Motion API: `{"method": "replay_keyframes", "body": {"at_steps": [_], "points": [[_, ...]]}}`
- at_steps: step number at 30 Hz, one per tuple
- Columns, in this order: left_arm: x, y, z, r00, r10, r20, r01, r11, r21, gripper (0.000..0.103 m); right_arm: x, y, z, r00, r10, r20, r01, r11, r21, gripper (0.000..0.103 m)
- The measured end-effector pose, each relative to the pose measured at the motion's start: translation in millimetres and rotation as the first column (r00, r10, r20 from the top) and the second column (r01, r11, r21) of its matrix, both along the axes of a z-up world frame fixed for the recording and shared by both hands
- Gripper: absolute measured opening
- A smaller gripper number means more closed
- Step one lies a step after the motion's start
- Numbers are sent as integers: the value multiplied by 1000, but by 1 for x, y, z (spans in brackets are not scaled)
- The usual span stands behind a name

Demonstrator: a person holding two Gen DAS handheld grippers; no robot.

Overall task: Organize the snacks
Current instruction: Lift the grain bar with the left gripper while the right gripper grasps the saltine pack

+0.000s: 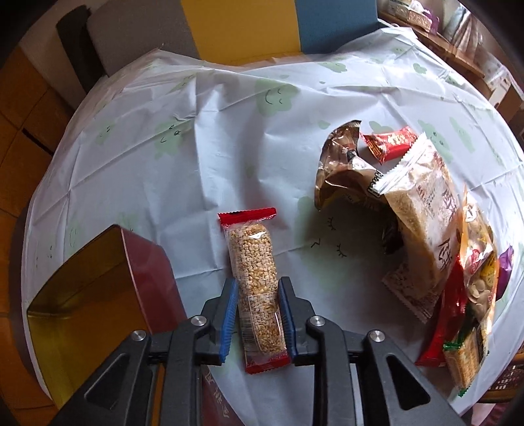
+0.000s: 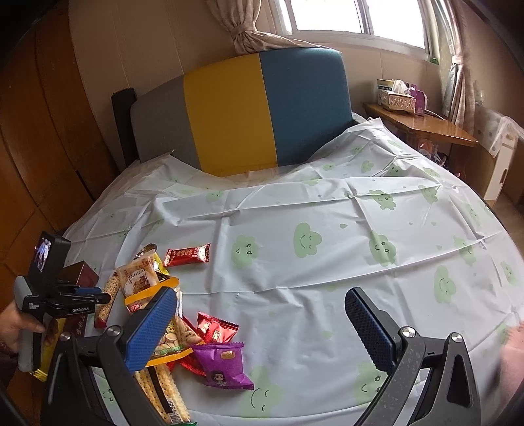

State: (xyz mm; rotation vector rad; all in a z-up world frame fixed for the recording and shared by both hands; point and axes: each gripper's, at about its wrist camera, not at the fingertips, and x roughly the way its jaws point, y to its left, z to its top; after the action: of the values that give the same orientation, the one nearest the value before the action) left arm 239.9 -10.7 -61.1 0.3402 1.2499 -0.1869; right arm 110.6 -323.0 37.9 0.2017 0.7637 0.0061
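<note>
A home bedroom: a bed with a grey, yellow and blue headboard lies under a cloud-print plastic sheet. Tied curtains frame the window; a tissue box tops a wooden side table.

Daylight enters through the window, which is overexposed to plain white, and it lights the pale tablecloth evenly while the wooden wall at the left stays dim. In the left wrist view the snack pile throws a soft dark shadow on the cloth beside it, and small glare spots sit on the shiny wrappers. Both pictures are strongly bent by the fisheye lens, with black corners, and a blurred shape shows at the right edge of the right wrist view.
</note>
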Motion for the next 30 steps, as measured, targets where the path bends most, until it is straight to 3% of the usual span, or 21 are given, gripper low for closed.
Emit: {"method": "replay_keyframes", "body": {"at_steps": [6,13,18,21,26,28,30], "points": [[-7,-11,-1,998,-38,58,35,999,38,27,1,-1,0,1000,-1,-3,1,1000,4,103],[-59,-26,18,994,-80,80,90,987,-130,27,1,1,-2,1000,7,-13,-7,1000,2,103],[-114,-47,19,989,-121,84,133,979,-153,26,5,20,-14,984,156,-90,-152,987,52,103],[-137,-49,17,987,-125,97,140,976,-165,25,5,44,-28,937,309,-162,-299,950,86,103],[-167,-50,18,982,-82,169,115,974,-195,26,-8,92,-54,814,513,-273,-512,855,83,101],[-167,-45,17,979,-58,194,100,971,-219,26,-14,105,-66,772,551,-318,-558,826,78,100],[-168,-41,16,979,-30,203,81,966,-247,26,-17,115,-77,760,547,-351,-571,820,41,98]]}}
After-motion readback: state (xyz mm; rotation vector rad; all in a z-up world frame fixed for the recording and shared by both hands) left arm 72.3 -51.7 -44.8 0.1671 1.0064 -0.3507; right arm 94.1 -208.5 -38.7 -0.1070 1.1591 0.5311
